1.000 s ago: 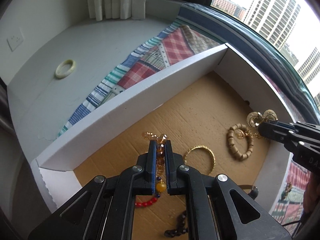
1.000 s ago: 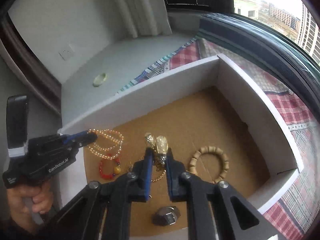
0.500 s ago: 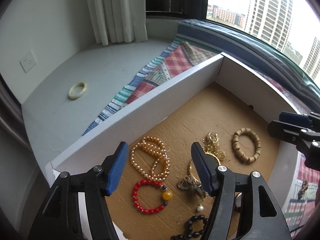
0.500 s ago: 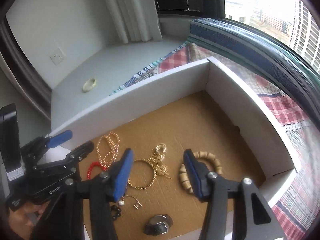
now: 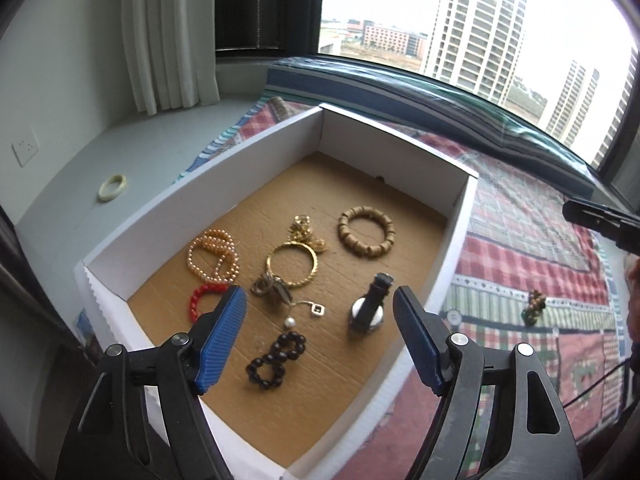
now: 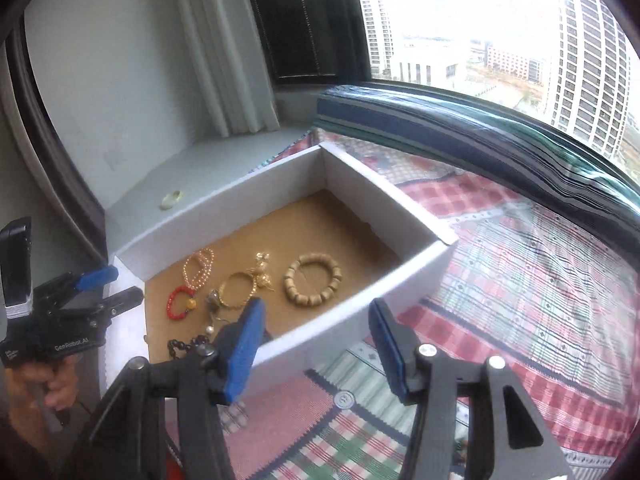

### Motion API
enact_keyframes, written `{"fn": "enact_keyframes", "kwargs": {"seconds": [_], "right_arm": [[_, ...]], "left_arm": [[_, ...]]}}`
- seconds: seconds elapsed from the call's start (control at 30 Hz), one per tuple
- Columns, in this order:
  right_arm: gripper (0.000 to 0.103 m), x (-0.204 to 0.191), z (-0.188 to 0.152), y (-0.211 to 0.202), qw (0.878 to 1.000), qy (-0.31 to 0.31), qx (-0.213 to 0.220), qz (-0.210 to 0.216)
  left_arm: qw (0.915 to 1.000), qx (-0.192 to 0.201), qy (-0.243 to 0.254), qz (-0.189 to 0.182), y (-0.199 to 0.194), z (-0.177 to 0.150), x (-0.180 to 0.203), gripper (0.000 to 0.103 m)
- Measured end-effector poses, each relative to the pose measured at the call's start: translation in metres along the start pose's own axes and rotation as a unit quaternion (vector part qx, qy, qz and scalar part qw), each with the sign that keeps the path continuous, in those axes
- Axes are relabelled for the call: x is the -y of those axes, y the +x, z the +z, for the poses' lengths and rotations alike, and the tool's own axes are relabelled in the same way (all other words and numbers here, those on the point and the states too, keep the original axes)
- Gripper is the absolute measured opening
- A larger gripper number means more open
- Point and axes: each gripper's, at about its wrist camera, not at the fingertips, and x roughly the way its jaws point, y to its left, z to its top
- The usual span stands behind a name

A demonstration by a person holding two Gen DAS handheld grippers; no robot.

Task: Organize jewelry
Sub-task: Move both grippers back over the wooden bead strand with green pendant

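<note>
A white cardboard box (image 5: 404, 140) with a brown floor holds several pieces: a pearl strand (image 5: 212, 255), a red bead bracelet (image 5: 199, 300), a gold bangle (image 5: 291, 265), a wooden bead bracelet (image 5: 366, 231), a black bead bracelet (image 5: 276, 359) and a watch (image 5: 370, 303). My left gripper (image 5: 320, 336) is open and empty above the box's near side. My right gripper (image 6: 316, 344) is open and empty over the box's near wall (image 6: 352, 312). A small beaded piece (image 5: 535, 305) lies on the cloth right of the box.
A pale green bangle (image 5: 113, 187) lies on the grey window ledge, left of the box. A plaid cloth (image 6: 520, 280) covers the ledge under and right of the box. A curtain (image 5: 168, 32) hangs behind, and the window runs along the right.
Both grippers were shut on jewelry a second ago. They opened, left the pearl strand and gold piece in the box, and have pulled back and up.
</note>
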Motion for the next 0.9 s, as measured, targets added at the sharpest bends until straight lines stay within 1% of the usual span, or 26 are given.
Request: {"fn": "enact_keyframes", "kwargs": {"seconds": [0.1, 0.17, 0.2, 0.27, 0.37, 0.47, 0.57, 0.6, 0.67, 0.73, 0.77, 0.8, 0.87, 0.9], "right_arm": [[0.055, 0.05, -0.026, -0.041, 0.998, 0.024, 0.012, -0.048], [0.055, 0.082, -0.046, -0.062, 0.996, 0.041, 0.014, -0.083], [0.055, 0.096, -0.056, -0.069, 0.994, 0.05, 0.01, -0.098], [0.055, 0.125, -0.079, -0.075, 0.991, 0.074, -0.005, -0.113], [0.055, 0.159, -0.117, -0.075, 0.986, 0.118, -0.026, -0.118], [0.055, 0.182, -0.16, -0.078, 0.981, 0.158, -0.033, -0.107], [0.055, 0.189, -0.197, -0.076, 0.976, 0.195, -0.039, -0.092], [0.055, 0.19, -0.208, -0.076, 0.974, 0.205, -0.039, -0.09], [0.055, 0.188, -0.227, -0.079, 0.971, 0.218, -0.036, -0.087], [0.055, 0.184, -0.24, -0.084, 0.971, 0.222, -0.027, -0.085], [0.055, 0.181, -0.245, -0.088, 0.971, 0.222, -0.021, -0.084], [0.055, 0.178, -0.25, -0.091, 0.971, 0.223, -0.015, -0.082], [0.055, 0.171, -0.258, -0.098, 0.972, 0.222, -0.004, -0.08], [0.055, 0.169, -0.26, -0.101, 0.972, 0.22, -0.001, -0.08]], "left_arm": [[0.9987, -0.015, 0.023, -0.042, -0.004, -0.015, 0.034, 0.077], [0.996, -0.03, 0.043, -0.073, 0.001, -0.024, 0.06, 0.077], [0.9939, -0.039, 0.054, -0.088, 0.005, -0.027, 0.074, 0.077], [0.9896, -0.055, 0.076, -0.11, 0.015, -0.034, 0.103, 0.077], [0.9828, -0.071, 0.106, -0.133, 0.039, -0.043, 0.146, 0.077], [0.9752, -0.094, 0.126, -0.156, 0.07, -0.045, 0.185, 0.077], [0.9655, -0.101, 0.159, -0.18, 0.097, -0.04, 0.226, 0.077], [0.9612, -0.1, 0.177, -0.187, 0.104, -0.039, 0.24, 0.077], [0.9499, -0.097, 0.217, -0.203, 0.123, -0.038, 0.268, 0.077], [0.9378, -0.102, 0.249, -0.22, 0.143, -0.038, 0.292, 0.077], [0.9337, -0.106, 0.26, -0.222, 0.154, -0.038, 0.301, 0.076], [0.9311, -0.11, 0.269, -0.22, 0.164, -0.039, 0.308, 0.074], [0.9255, -0.119, 0.282, -0.223, 0.18, -0.042, 0.317, 0.057], [0.9207, -0.127, 0.287, -0.232, 0.186, -0.044, 0.32, 0.041]]}}
